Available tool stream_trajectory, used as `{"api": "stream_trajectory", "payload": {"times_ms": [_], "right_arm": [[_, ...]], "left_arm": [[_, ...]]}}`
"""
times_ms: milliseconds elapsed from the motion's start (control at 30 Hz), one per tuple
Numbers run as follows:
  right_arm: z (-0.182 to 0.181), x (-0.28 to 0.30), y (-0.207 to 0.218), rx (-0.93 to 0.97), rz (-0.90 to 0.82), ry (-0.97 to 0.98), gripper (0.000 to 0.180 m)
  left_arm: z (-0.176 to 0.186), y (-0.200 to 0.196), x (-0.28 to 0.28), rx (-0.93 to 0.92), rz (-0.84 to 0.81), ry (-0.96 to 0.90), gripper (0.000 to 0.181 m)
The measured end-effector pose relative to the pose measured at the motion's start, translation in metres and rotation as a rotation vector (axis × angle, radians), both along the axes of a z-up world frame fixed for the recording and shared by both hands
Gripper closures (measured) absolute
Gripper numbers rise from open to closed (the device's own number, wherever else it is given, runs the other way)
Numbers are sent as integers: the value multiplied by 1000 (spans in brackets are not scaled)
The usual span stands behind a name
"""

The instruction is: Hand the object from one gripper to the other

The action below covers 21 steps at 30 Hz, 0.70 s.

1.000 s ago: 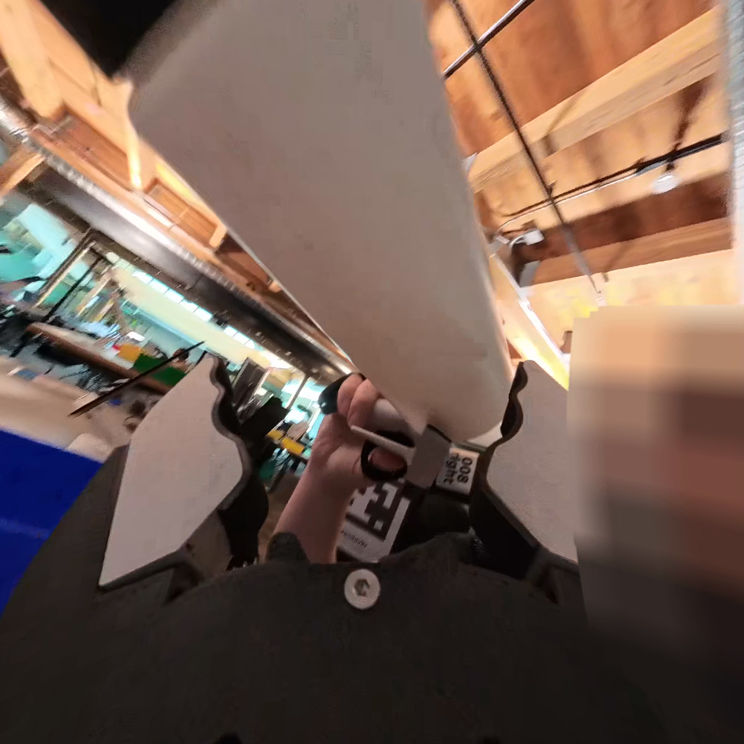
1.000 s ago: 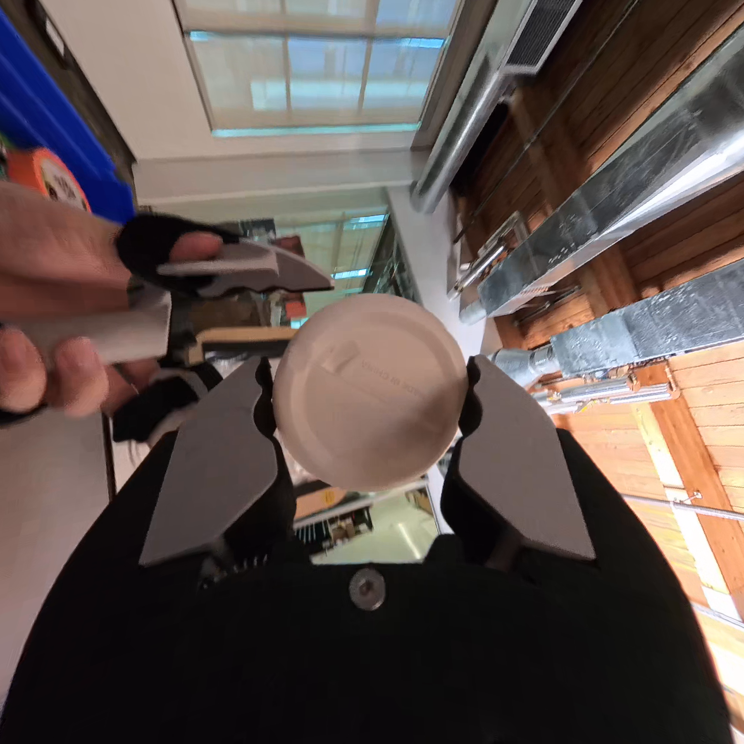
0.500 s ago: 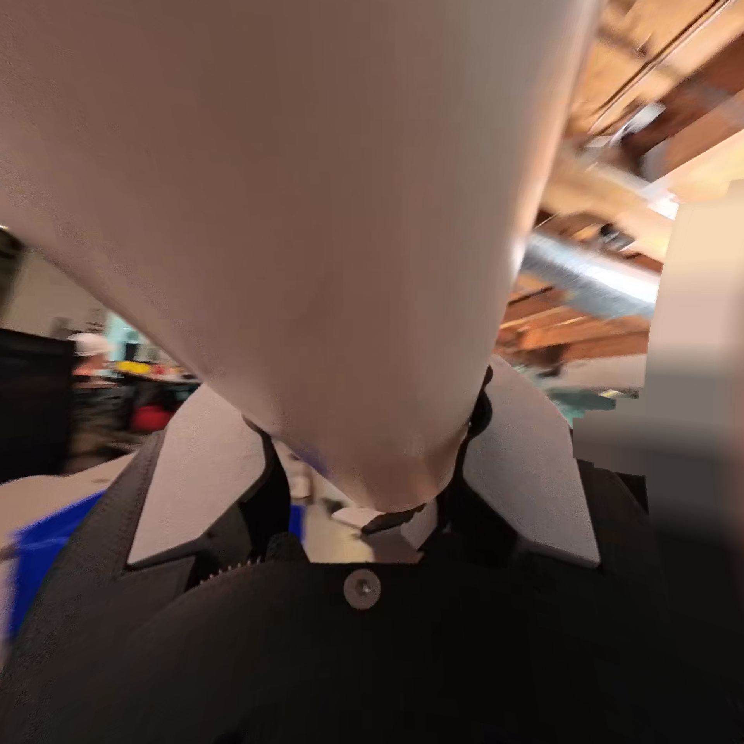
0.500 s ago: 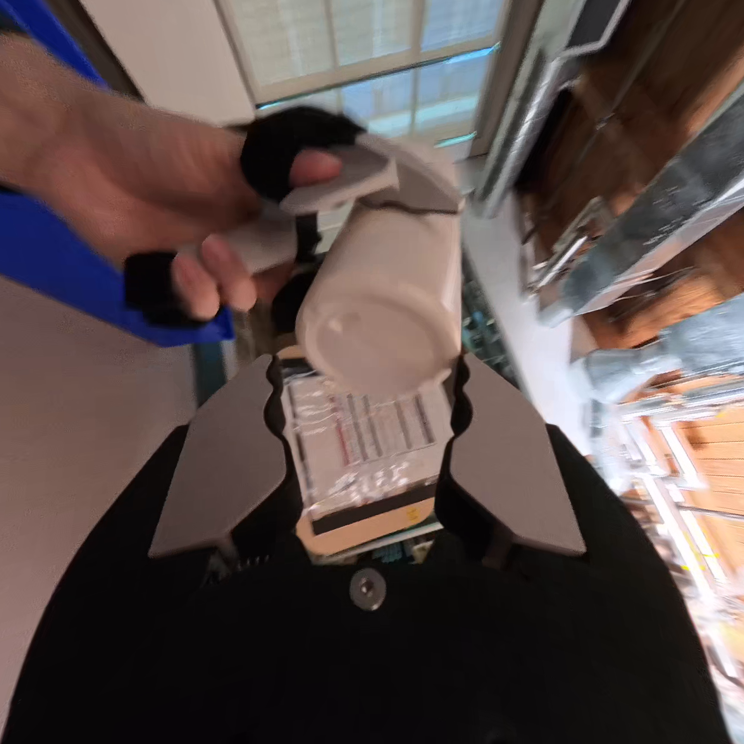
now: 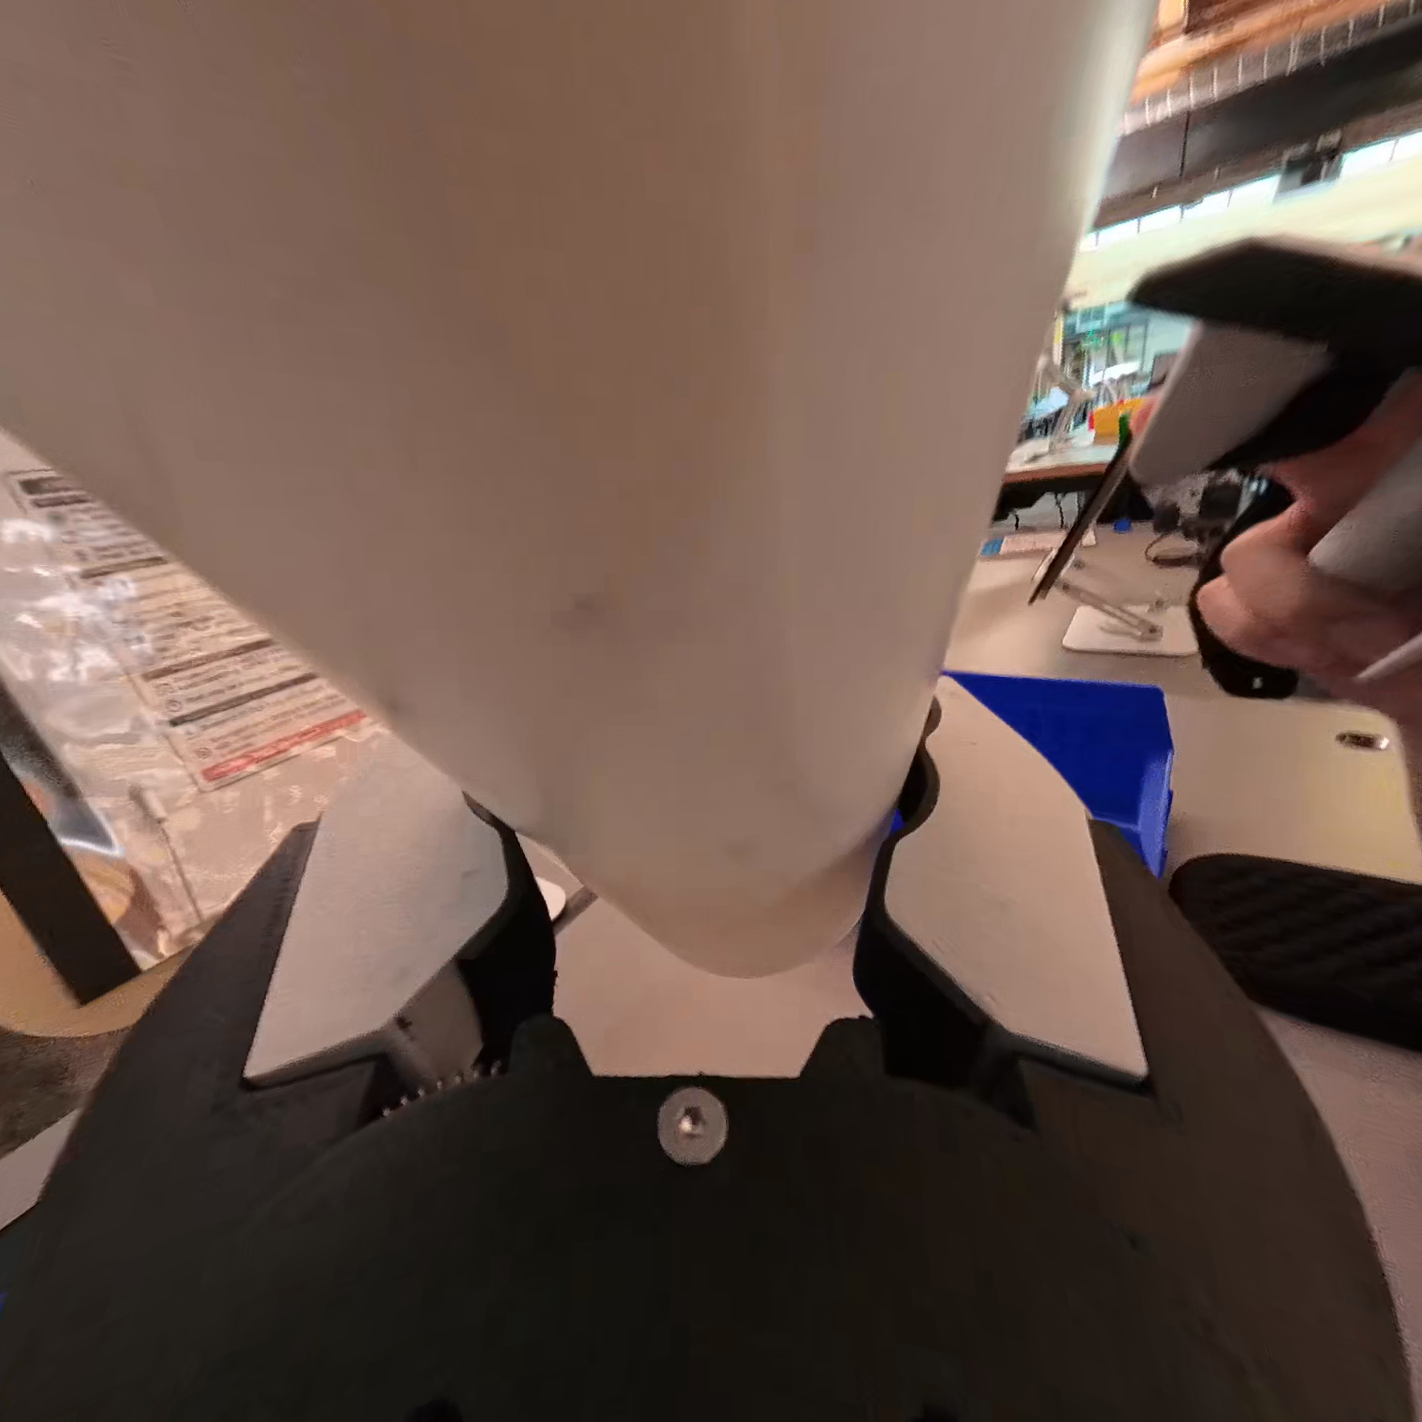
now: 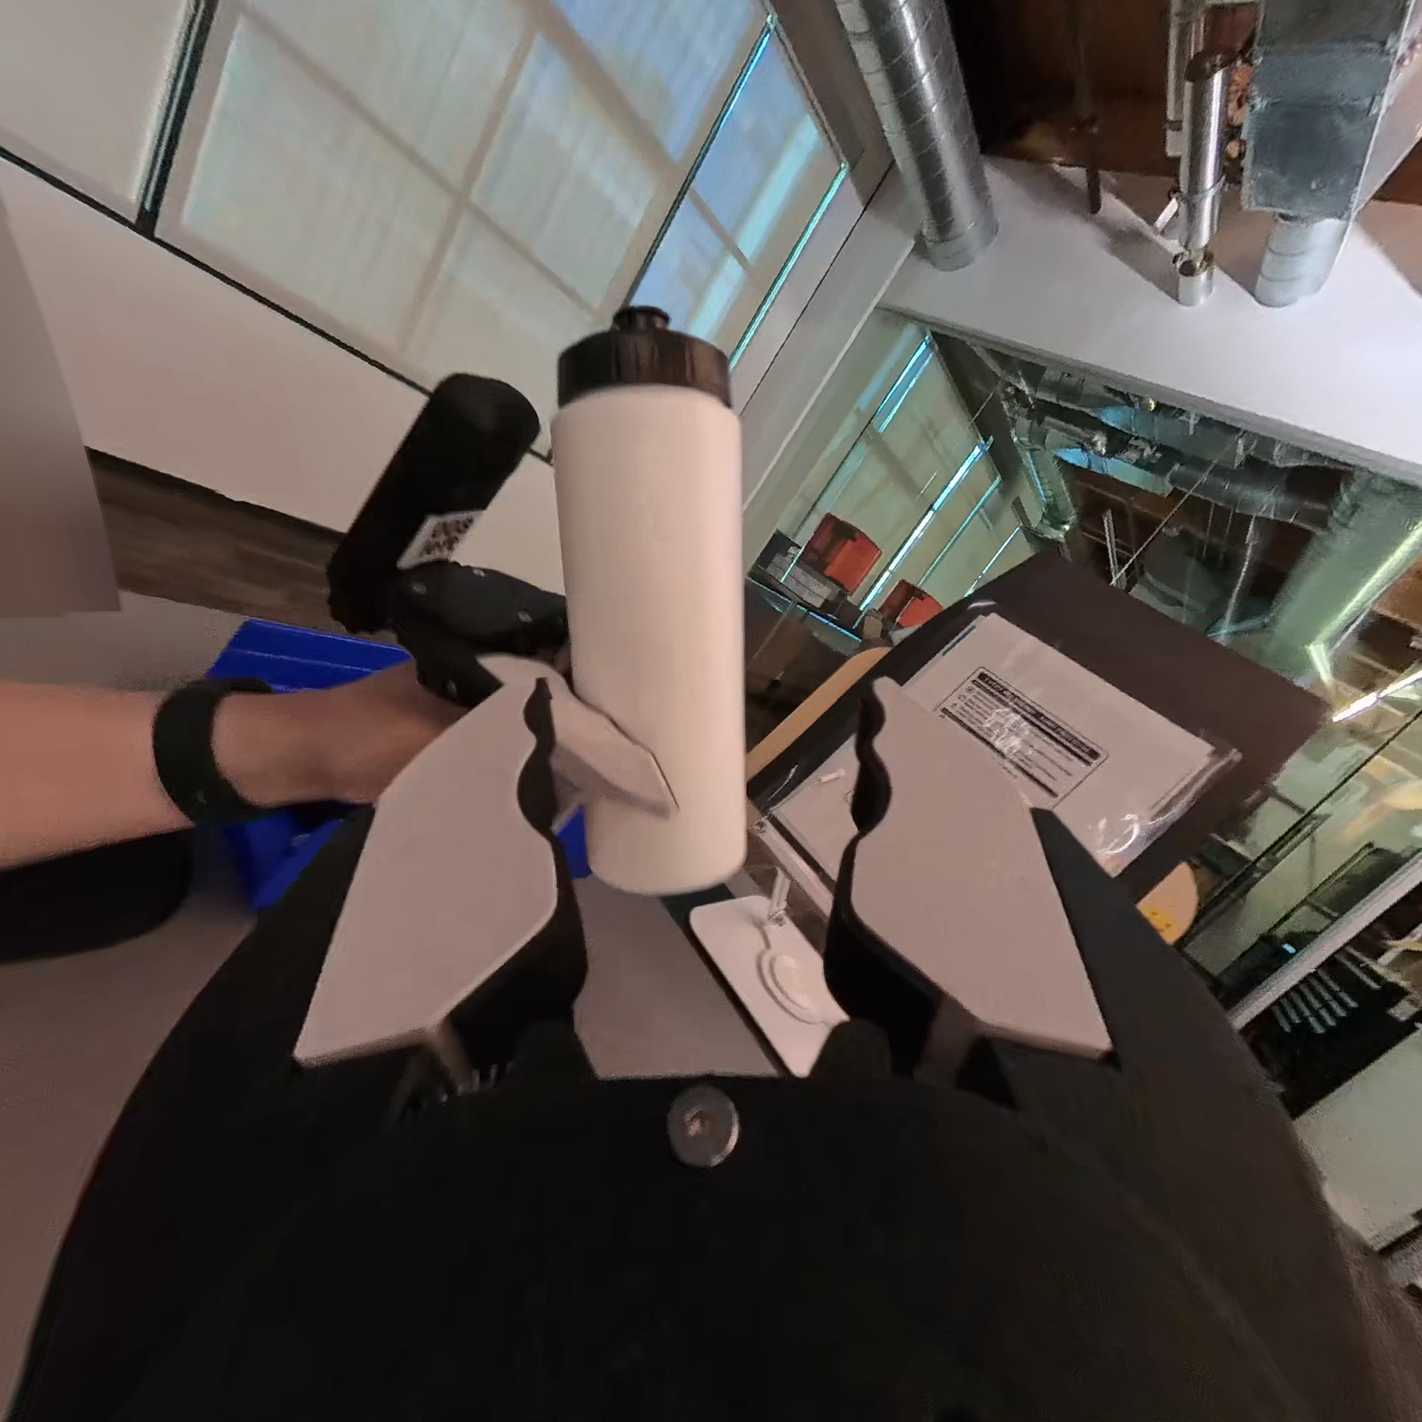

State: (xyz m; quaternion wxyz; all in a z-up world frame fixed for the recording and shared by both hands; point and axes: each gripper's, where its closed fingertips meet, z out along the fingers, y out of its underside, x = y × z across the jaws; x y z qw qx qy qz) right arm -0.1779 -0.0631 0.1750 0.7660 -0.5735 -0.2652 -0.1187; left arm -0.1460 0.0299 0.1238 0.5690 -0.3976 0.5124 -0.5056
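While the left gripper [image 6: 615, 769] clamps the lower body of the white bottle [image 6: 654, 615] and holds it upright above the pale table [image 6: 115, 1039], the right gripper [image 6: 704, 785] stands apart, jaws spread and empty. The bottle's base edge hangs clear of the tabletop, just ahead of the right fingers [image 6: 454, 846]. A blue bin [image 5: 1077, 739] sits behind, and open table lies beyond.

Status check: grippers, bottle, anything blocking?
Left gripper shut on white bottle, upright. Right gripper open, empty, apart from it. Nothing between them.
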Motion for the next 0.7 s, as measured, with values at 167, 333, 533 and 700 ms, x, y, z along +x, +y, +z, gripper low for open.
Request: {"api": "stream_trajectory", "payload": {"times_ms": [167, 333, 533, 700], "right_arm": [[-11, -8, 11, -47, -33, 9, 85], [-18, 1, 20, -76, -91, 17, 79], [-33, 10, 30, -200, -23, 59, 92], [-24, 61, 34, -101, -227, -26, 92]], "left_arm": [[-29, -34, 25, 162, 7, 108, 81], [-52, -63, 39, 332, 8, 200, 81], [-62, -69, 45, 363, 24, 254, 79], [-62, -43, 39, 408, 121, 280, 76]]}}
